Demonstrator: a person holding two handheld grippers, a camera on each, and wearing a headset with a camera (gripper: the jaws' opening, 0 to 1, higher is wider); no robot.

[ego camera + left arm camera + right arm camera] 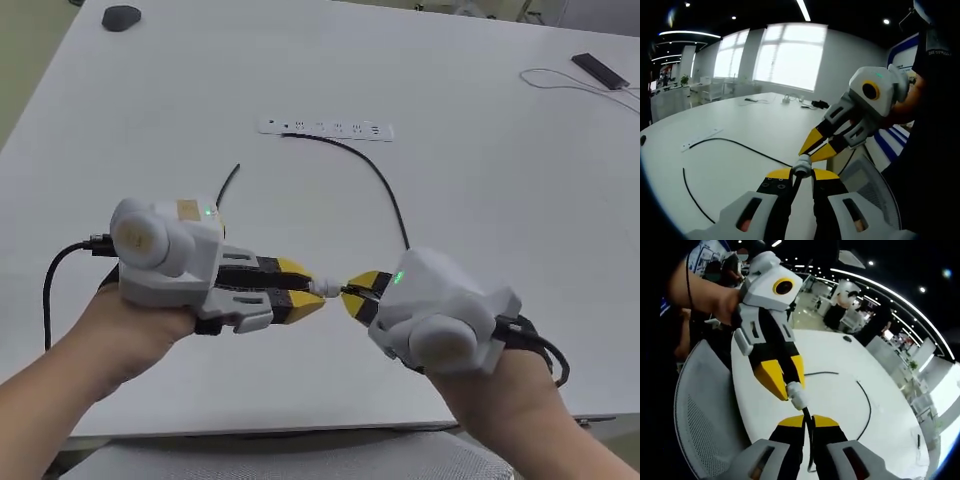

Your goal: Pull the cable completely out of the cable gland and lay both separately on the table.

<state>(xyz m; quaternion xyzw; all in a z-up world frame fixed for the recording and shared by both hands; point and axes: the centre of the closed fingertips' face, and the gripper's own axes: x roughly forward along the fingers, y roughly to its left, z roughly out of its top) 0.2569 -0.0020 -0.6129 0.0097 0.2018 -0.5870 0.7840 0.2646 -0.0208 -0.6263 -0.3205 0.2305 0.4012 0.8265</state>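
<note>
Above the white surface, we see the left tongs clamped on the cable gland — the right tongs pinch its black cable.

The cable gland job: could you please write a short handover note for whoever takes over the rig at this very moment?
Left claw: shut on the white cable gland.
Right claw: shut on the black cable, right next to the gland.
Both parts are held in the air over the near edge of the table, with the claws tip to tip.
Done: both parts are gripped. The cable runs into the gland, so it is not out yet.
Left: pull the claws apart until the cable comes free, then lay gland and cable separately on the table.
</note>
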